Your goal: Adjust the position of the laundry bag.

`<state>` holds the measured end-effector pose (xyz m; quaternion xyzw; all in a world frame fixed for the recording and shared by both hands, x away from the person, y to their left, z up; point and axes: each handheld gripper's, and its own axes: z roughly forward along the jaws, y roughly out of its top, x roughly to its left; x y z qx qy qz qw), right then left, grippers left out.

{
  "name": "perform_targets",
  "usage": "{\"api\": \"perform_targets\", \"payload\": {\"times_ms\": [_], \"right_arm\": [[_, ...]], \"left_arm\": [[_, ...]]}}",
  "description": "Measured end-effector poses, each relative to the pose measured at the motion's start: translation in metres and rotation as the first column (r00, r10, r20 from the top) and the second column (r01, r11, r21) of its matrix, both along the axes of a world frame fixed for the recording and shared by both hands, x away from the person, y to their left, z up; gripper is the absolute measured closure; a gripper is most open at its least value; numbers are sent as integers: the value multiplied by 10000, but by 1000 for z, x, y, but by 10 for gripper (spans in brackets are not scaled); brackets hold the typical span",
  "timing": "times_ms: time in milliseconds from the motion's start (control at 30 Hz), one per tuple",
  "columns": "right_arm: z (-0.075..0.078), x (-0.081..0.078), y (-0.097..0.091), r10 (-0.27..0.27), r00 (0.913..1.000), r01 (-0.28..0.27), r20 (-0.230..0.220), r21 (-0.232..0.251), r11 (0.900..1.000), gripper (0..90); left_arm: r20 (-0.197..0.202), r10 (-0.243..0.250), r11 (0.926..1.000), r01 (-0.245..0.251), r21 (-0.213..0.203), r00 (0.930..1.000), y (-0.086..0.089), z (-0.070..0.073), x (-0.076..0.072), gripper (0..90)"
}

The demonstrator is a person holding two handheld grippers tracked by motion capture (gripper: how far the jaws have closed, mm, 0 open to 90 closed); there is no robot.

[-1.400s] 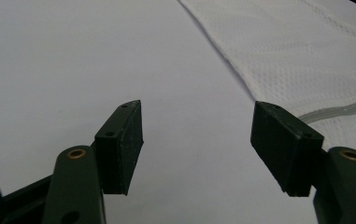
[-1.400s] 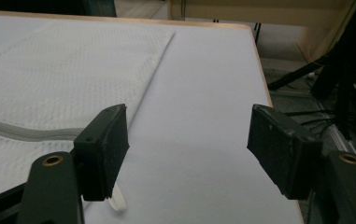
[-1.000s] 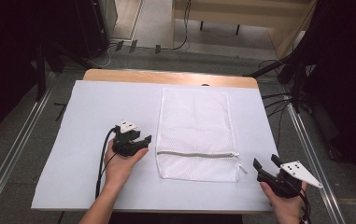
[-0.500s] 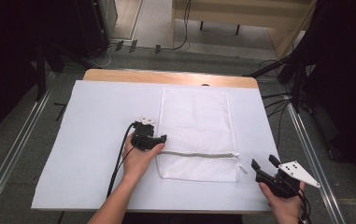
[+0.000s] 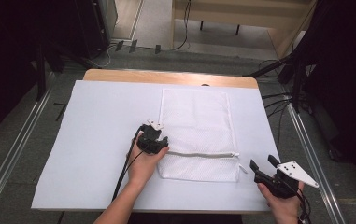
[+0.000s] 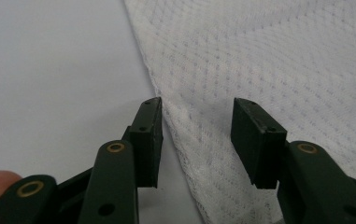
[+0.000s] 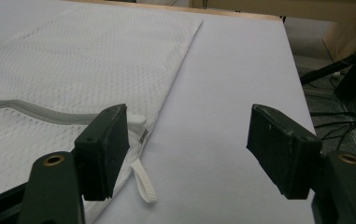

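A white mesh laundry bag lies flat on the white table cover, its zipper running across near the front end. My left gripper rests at the bag's left edge by the zipper. In the left gripper view the jaws straddle that edge with mesh between them; they have just been closing and the pads do not press on it. My right gripper stands open near the front right corner. Its view shows the zipper's white pull tab beside its left jaw.
The wooden table edge shows beyond the cover. Metal rails run along the floor on both sides, with cables at the far right. Bare cover lies left of the bag.
My left hand has moved right across the cover to the bag's left edge, and its gripper now sits against the mesh. The right gripper has stayed put.
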<state>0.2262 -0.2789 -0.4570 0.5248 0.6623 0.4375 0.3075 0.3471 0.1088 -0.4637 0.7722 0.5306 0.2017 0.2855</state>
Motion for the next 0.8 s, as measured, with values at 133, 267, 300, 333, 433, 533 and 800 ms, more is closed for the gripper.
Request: {"api": "perform_targets", "payload": {"times_ms": [133, 267, 300, 333, 433, 533, 800], "right_arm": [[1, 0, 0, 16, 10000, -16, 2, 59, 10000, 305], [0, -1, 2, 68, 10000, -68, -40, 33, 10000, 304], [0, -1, 2, 85, 10000, -85, -23, 30, 10000, 304], [0, -1, 2, 85, 10000, -85, -23, 30, 10000, 304], [0, -1, 2, 84, 10000, -84, -38, 47, 10000, 304], [0, -2, 1, 120, 9999, -120, -51, 47, 9999, 304], [3, -7, 5, 680, 9976, -679, -85, 142, 9976, 299]], "left_arm": [[43, -96, 9999, 95, 35, 9999, 0, 0, -1, 673], [34, -237, 9996, 238, -155, 9997, -1, 0, -1, 806], [8, -327, 9991, 327, -272, 9995, -1, 0, -1, 885], [6, -427, 9985, 427, -336, 9991, 0, 0, -1, 885], [36, -576, 9977, 577, -363, 9983, 1, -1, -1, 900], [-90, -646, 9951, 637, -758, 9979, 6, 0, 0, 900], [-117, -852, 9868, 828, -1389, 9963, 23, 7, -10, 900]]}}
